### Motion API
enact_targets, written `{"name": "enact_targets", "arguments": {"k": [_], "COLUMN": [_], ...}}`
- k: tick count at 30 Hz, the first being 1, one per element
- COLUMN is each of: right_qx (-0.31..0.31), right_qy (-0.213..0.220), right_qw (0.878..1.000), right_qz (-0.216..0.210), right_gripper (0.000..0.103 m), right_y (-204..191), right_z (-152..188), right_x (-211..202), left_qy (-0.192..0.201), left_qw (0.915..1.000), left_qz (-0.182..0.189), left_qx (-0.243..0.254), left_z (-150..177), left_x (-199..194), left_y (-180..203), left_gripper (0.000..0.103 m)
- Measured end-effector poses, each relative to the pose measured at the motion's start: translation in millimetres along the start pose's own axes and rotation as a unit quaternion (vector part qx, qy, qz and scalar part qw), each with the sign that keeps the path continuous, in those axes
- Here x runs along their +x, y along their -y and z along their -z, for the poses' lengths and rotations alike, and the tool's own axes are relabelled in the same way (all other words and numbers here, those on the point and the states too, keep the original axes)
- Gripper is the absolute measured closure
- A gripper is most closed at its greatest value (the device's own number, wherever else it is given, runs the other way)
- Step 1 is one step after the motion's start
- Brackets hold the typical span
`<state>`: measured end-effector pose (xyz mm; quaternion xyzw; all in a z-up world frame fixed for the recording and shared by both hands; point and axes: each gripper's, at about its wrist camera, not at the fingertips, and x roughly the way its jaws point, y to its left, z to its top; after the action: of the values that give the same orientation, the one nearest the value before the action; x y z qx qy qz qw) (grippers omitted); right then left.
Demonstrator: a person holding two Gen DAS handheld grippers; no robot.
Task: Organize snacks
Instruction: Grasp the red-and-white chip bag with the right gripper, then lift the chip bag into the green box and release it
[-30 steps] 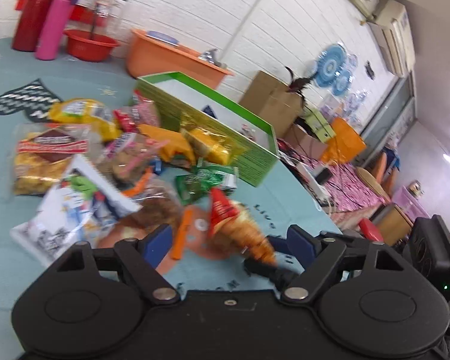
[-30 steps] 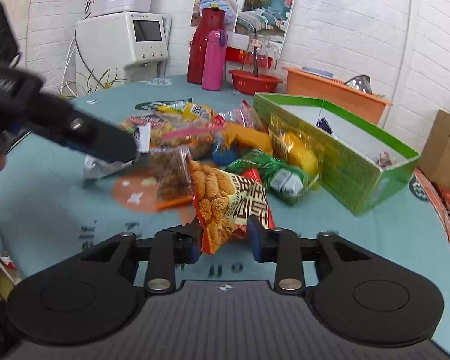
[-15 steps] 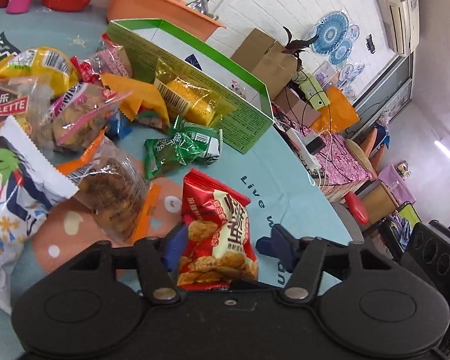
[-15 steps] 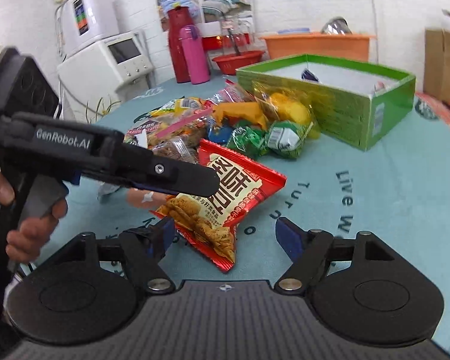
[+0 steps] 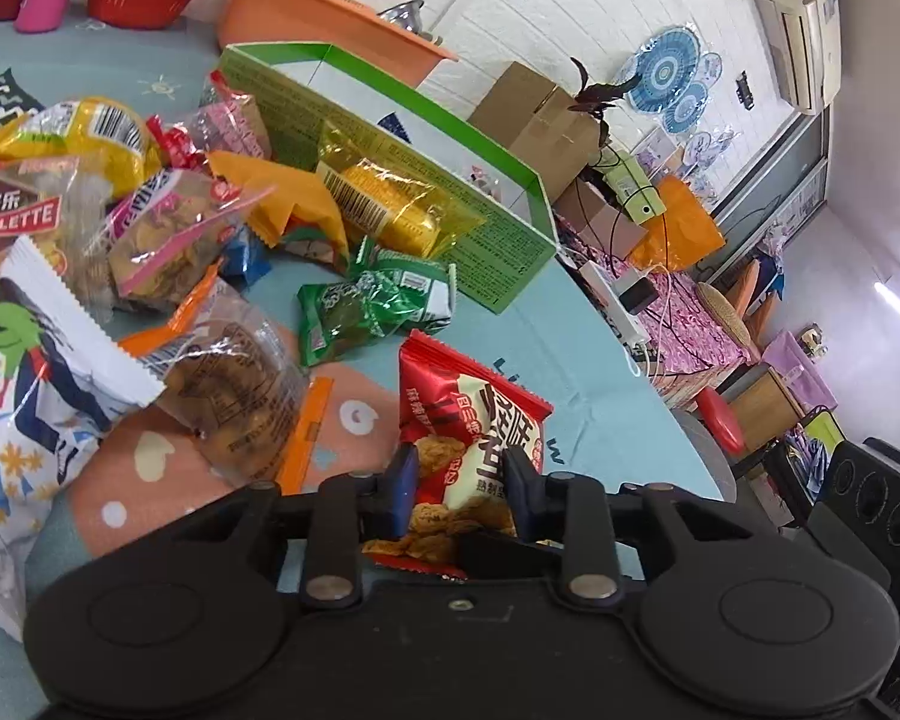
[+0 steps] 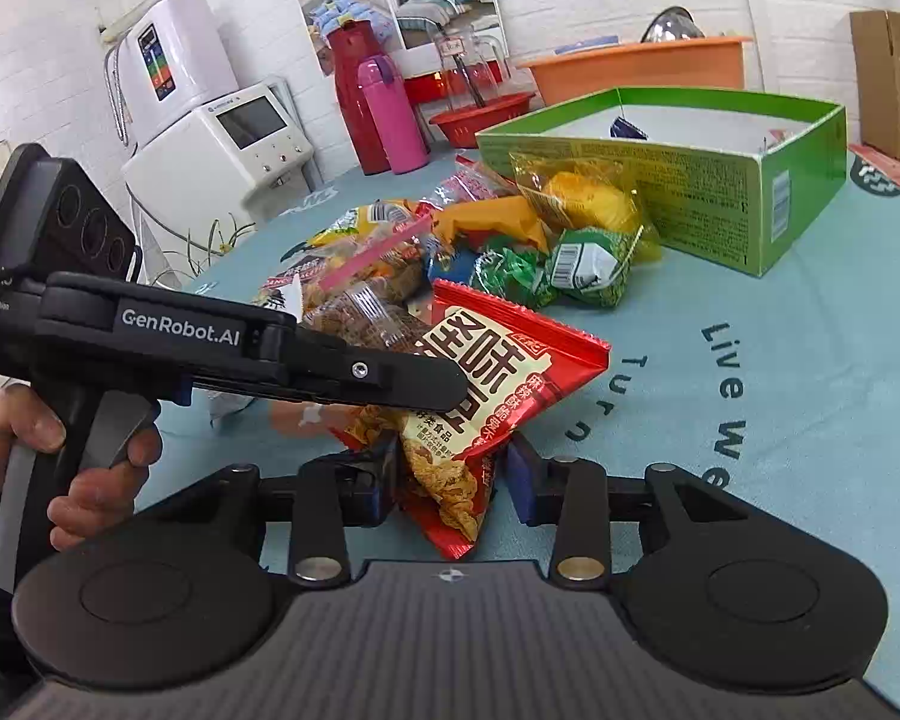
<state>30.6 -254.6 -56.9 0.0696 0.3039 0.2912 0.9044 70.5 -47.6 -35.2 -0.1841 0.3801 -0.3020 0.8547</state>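
A: What does my left claw [image 5: 459, 489] hold now?

B: I see its blue pads have just been closing, and they are clamped on the red snack bag [image 5: 471, 420]. It is a glossy foil pouch, flat and almost square, with a zigzag crimped edge and pictures of fried pieces. The foil wrinkles between the pads.

A: And my right claw [image 6: 453, 477]?

B: The same red bag hangs between its pads, which have just been closing too. The left pad touches the foil, but at the right pad I cannot tell if it presses. My hand [image 6: 60, 456] grips the left tool's handle at the side.

A: Where are the other snacks?

B: Ahead of the left claw, on the teal cloth surface [image 5: 576, 372]: a crumpled green packet [image 5: 372, 306], a clear crinkly bag of brown biscuits [image 5: 234, 390], and a yellow cellophane pack [image 5: 390, 207] leaning against the open green cardboard box [image 5: 498, 240], rectangular with straight walls.
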Motion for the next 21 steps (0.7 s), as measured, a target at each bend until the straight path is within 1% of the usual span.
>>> {"name": "enact_targets", "arguments": {"k": [3,5,8,11,13,16,19,21], "right_qx": [-0.008,-0.020,-0.034,-0.049,-0.066,-0.081,-0.085,-0.078], "right_qy": [0.009,0.018,0.047,0.074,0.092,0.115,0.129,0.131], "right_qw": [1.000,1.000,0.998,0.996,0.993,0.989,0.987,0.987], "right_qz": [0.004,0.008,0.012,0.019,0.028,0.042,0.052,0.055], "right_gripper": [0.039,0.044,0.044,0.044,0.045,0.045,0.045,0.045], "right_y": [-1,-2,1,4,7,14,25,35], "right_z": [-5,-12,-31,-52,-68,-95,-116,-127], "right_x": [-6,-11,-21,-27,-28,-26,-15,-3], "left_qy": [0.012,0.023,0.045,0.066,0.080,0.097,0.105,0.102], "left_qw": [0.9998,0.9993,0.9975,0.9941,0.9915,0.9889,0.9881,0.9891], "left_qz": [0.008,0.010,0.017,0.016,0.017,0.021,0.019,0.016], "left_qx": [0.012,0.027,0.052,0.084,0.100,0.110,0.112,0.104], "left_z": [-6,-17,-39,-62,-80,-110,-133,-148], "left_x": [-5,-9,-13,-15,-12,-2,15,29], "left_y": [10,20,35,51,59,64,61,54], "left_gripper": [0.073,0.072,0.072,0.073,0.073,0.072,0.072,0.072]}}
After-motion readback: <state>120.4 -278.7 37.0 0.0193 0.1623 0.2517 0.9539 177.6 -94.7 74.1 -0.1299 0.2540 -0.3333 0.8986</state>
